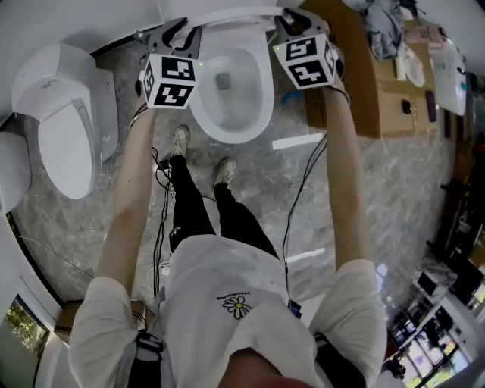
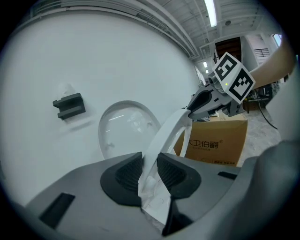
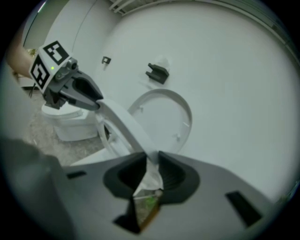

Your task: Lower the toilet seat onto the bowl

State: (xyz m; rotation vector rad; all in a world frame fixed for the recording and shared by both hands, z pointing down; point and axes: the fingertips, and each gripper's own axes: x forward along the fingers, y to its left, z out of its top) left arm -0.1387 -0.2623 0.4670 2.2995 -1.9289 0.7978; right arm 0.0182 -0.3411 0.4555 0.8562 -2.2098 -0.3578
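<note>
The white toilet seat [image 1: 227, 17] stands tilted over the open bowl [image 1: 227, 136], in front of the raised lid [image 2: 124, 126]. My left gripper [image 1: 173, 34] holds the seat's left rim. In the left gripper view the seat [image 2: 164, 136] runs up from between the black pads of that gripper [image 2: 150, 171] to the right gripper [image 2: 199, 105] at its far side. My right gripper [image 1: 292, 23] holds the right rim. In the right gripper view the seat [image 3: 126, 124] passes between the pads of this gripper [image 3: 152, 171] and reaches the left gripper [image 3: 89, 98]. The lid [image 3: 161, 117] leans on the white wall.
A second toilet [image 1: 64, 129] with its lid down stands to the left. A cardboard box [image 1: 379, 83] sits close to the bowl's right. A black bracket [image 2: 69, 105] is fixed on the wall. The person's shoes [image 1: 179, 140] stand just in front of the bowl.
</note>
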